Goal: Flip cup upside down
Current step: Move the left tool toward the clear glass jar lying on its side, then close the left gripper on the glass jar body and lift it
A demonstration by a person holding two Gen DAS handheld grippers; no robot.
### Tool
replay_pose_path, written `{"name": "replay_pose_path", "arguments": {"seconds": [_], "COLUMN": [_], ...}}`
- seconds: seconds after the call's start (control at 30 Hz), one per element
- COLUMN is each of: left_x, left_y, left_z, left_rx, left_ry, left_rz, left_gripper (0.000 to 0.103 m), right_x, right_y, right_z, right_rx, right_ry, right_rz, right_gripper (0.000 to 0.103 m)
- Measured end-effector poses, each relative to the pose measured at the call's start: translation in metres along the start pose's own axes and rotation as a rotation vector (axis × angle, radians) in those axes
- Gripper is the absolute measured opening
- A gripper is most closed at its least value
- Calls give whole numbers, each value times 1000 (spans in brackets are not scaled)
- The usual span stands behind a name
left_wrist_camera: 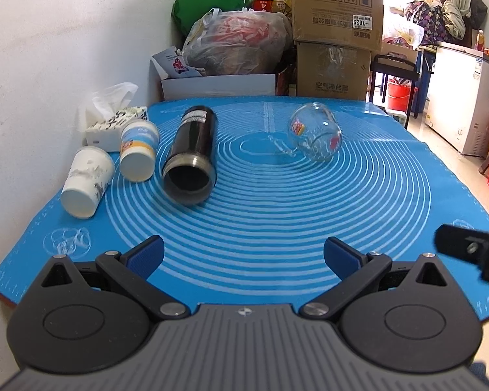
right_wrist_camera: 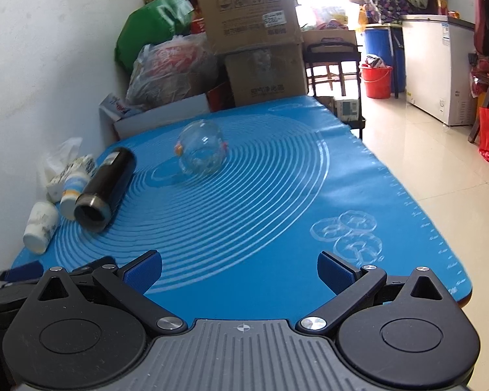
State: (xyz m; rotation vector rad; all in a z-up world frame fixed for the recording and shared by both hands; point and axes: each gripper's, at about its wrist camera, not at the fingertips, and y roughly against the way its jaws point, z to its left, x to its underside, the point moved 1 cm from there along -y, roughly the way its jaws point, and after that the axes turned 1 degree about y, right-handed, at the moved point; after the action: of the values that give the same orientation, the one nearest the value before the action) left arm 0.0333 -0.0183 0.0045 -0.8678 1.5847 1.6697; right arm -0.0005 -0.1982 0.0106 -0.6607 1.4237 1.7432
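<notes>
Blue mat (left_wrist_camera: 277,215) on table, glass cup (left_wrist_camera: 314,133), black flask (left_wrist_camera: 192,150), two white cups (left_wrist_camera: 84,185), tissues (left_wrist_camera: 111,114)

Both wrist views low at near mat edge (left_wrist_camera: 407,169), facing far boxes (right_wrist_camera: 247,6); share mat, right view further right.

Upper cardboard box (left_wrist_camera: 337,3), far end: white sticker reads "7029"; handling pictograms printed above. Lower cardboard box (left_wrist_camera: 334,70): Chinese characters, too small to read. Nothing else legible.

Tissue pack (left_wrist_camera: 114,123), stacked cartons (left_wrist_camera: 335,32), red bucket (right_wrist_camera: 376,81)
</notes>
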Motion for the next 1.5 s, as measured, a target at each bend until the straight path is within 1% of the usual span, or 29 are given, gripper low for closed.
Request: {"name": "replay_pose_path", "arguments": {"seconds": [0.13,0.27,0.33,0.43,0.6,0.67,0.8,1.03,1.1,1.23,1.27,1.3,1.33,1.5], "left_x": [-20,-43,-55,-75,-98,-104,-116,-129,-130,-130,-130,-130,-131,-132], "left_y": [-11,-26,-40,-66,-108,-126,-153,-194,-203,-215,-217,-219,-219,-219], "left_z": [-10,-28,-37,-49,-69,-73,-82,-107,-111,-116,-115,-114,-114,-109], "left_rx": [-3,-3,10,15,-28,-45,-51,-49,-48,-16,-2,-12,-39,-5], "left_ry": [-2,-29,-24,8,11,28,57,38,22,12,23,32,34,33], "left_rz": [-13,-38,-28,12,-6,1,9,38,60,112,128,134,131,140], "left_gripper": [103,103,103,103,103,103,103,103,102,102,100,90,86,85], "right_x": [-21,-42,-51,-65,-79,-81,-80,-75,-75,-74,-74,-74,-73,-73], "right_y": [-6,-20,-26,-38,-58,-66,-80,-92,-94,-95,-96,-96,-96,-97], "right_z": [-17,-36,-43,-55,-74,-80,-89,-101,-103,-108,-109,-110,-111,-112], "right_rx": [19,51,69,89,108,116,120,121,125,132,135,136,135,137], "right_ry": [-15,-19,-7,8,9,17,17,-2,-2,-3,-5,-8,-12,-15], "right_rz": [-24,-37,-52,-70,-68,-62,-38,-17,-15,-18,-19,-19,-18,-18], "right_gripper": [103,103,103,103,103,103,103,103,103,103,103,103,103,103]}}
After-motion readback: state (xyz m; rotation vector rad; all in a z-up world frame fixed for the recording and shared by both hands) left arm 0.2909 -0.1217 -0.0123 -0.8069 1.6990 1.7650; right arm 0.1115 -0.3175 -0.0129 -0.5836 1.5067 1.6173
